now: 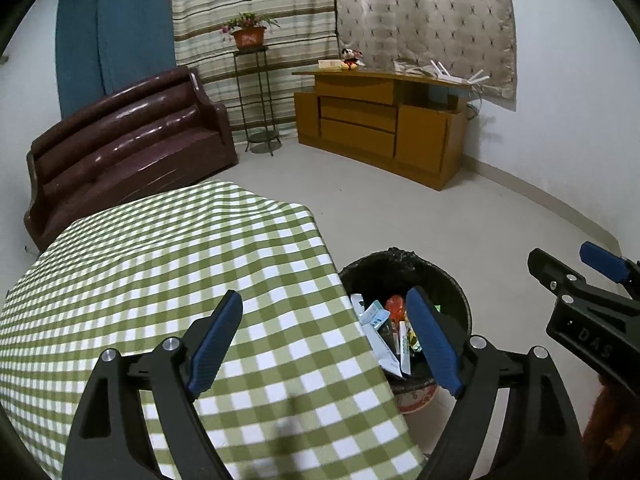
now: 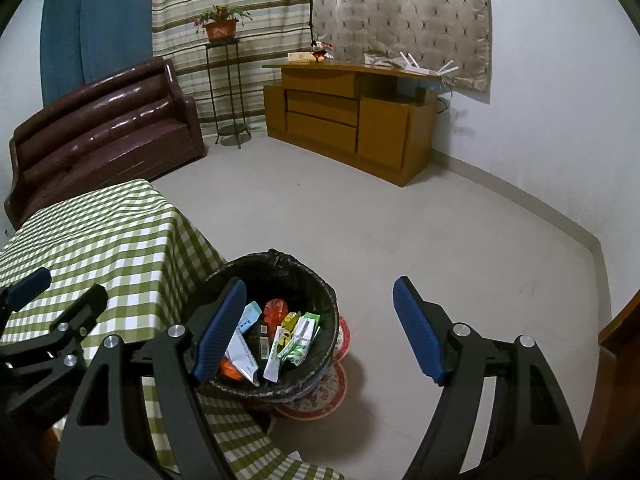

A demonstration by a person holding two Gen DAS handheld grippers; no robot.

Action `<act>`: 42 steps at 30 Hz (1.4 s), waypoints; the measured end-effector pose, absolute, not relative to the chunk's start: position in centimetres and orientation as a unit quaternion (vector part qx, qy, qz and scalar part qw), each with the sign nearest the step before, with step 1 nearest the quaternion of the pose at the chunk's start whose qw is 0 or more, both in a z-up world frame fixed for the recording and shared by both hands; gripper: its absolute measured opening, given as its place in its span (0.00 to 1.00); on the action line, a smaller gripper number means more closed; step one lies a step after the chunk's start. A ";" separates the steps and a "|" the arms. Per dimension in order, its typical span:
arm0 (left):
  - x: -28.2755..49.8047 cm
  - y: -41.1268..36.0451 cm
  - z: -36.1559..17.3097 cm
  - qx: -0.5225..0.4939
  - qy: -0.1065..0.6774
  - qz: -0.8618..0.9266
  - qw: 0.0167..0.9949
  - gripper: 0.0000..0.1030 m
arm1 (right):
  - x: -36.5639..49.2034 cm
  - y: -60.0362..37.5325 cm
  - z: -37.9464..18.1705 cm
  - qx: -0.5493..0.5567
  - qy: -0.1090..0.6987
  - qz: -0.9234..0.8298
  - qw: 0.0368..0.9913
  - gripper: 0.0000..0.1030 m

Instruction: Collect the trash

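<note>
You have two grippers, left gripper (image 1: 324, 340) and right gripper (image 2: 320, 328), both spread wide and empty; one black-lined bin (image 2: 320, 304) stands upright beside the checked table (image 1: 160, 264), holding about eight wrappers (image 2: 276, 340), mostly standing on end.

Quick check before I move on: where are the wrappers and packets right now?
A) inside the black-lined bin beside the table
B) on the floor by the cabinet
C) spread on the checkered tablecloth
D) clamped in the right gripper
A: the wrappers lie inside the black-lined bin, and both the right gripper and left gripper stand open and empty.
</note>
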State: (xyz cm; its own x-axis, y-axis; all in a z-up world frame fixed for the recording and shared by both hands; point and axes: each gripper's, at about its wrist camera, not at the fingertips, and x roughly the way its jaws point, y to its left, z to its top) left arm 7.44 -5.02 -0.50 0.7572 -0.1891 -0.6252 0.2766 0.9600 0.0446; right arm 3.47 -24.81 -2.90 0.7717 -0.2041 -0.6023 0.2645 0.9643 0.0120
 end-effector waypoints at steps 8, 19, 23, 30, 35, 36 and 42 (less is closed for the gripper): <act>5.4 -3.8 0.9 0.060 0.310 -0.113 0.942 0.82 | 2.0 -24.1 -1.5 0.045 0.296 -0.119 0.947 0.72; 4.1 -3.3 2.1 0.050 0.296 -0.112 0.947 0.82 | 0.4 -23.9 0.3 0.045 0.272 -0.122 0.954 0.73; 4.1 -3.1 2.3 0.047 0.293 -0.113 0.948 0.82 | 0.3 -23.9 0.4 0.044 0.269 -0.124 0.954 0.73; 3.8 -3.0 2.4 0.045 0.291 -0.112 0.949 0.82 | 0.3 -23.9 0.4 0.043 0.268 -0.123 0.955 0.73; 3.8 -3.0 2.4 0.046 0.291 -0.112 0.949 0.82 | 0.1 -23.9 0.3 0.044 0.268 -0.123 0.954 0.73; 3.8 -3.0 2.4 0.045 0.291 -0.111 0.949 0.82 | 0.1 -23.9 0.3 0.044 0.268 -0.124 0.954 0.73; 3.6 -2.9 2.5 0.045 0.291 -0.111 0.949 0.82 | 0.1 -23.9 0.3 0.044 0.268 -0.124 0.955 0.73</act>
